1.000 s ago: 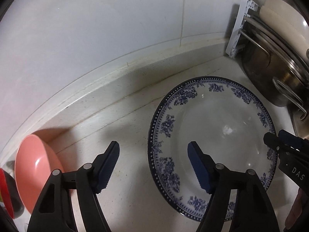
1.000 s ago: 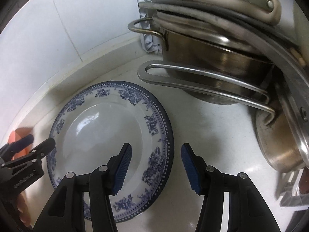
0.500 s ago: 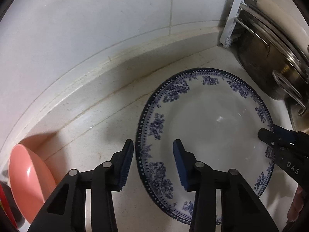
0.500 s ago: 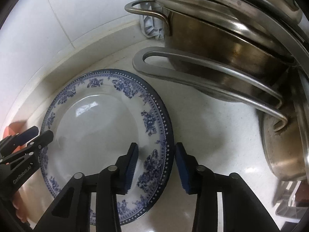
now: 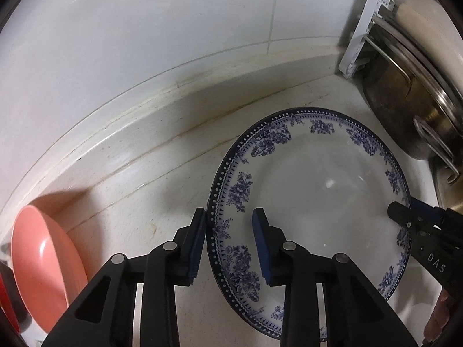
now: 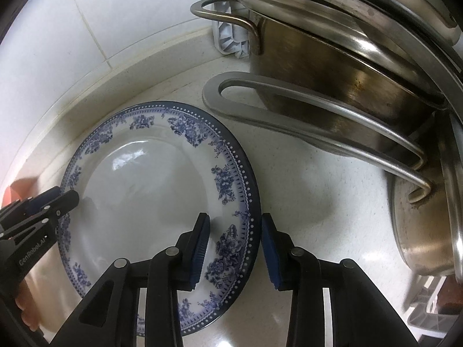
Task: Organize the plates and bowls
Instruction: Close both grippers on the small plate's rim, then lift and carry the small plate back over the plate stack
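A white plate [image 5: 318,190] with a dark blue dotted rim and blue flower sprays is lying face up and flat on the pale countertop in front of me, its glossy well catching reflections; from my right wrist camera the same plate [image 6: 150,190] is sitting near the base of the tiled wall. Off to my left, well apart from it, a plain salmon-pink bowl [image 5: 43,266] is showing its hollow inside toward me, close to the wall. How it is resting I cannot tell.

Both grippers [image 5: 228,241] [image 6: 235,243] (jaws parted)
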Demonstrator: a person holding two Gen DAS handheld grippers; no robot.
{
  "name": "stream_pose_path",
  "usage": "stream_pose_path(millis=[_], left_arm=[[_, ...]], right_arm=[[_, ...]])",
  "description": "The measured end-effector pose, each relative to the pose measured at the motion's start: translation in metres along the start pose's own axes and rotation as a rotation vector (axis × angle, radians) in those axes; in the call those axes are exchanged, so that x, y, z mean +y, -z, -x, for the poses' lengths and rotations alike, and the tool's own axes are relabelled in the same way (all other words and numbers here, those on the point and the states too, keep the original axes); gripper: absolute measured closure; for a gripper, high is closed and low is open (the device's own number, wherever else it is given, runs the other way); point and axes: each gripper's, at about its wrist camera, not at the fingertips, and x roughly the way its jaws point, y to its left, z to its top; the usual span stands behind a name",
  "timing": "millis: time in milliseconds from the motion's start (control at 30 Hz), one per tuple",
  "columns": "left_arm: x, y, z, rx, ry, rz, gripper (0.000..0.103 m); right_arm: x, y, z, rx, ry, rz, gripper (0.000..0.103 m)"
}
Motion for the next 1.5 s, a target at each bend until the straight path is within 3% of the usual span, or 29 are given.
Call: stream_pose_path(millis=[333,800,1500], left_arm=[[0.011,0.026,0.029,-0.023,0.024,0.05,0.07],[0.034,0.086,0.108,-0.099,0.006,0.106,0.07],[0.129,0.199,0.216,-0.205,-0.071,0.262,0.07]], right_arm=[[0.008,0.015,0.021,-0.052,0.01,0.023,0.066],[0.032,0.058,0.081,-0.124,0.004,0.069,0.066],[0.115,0.157,0.174,-0.231,-0.063,0.225,0.066]])
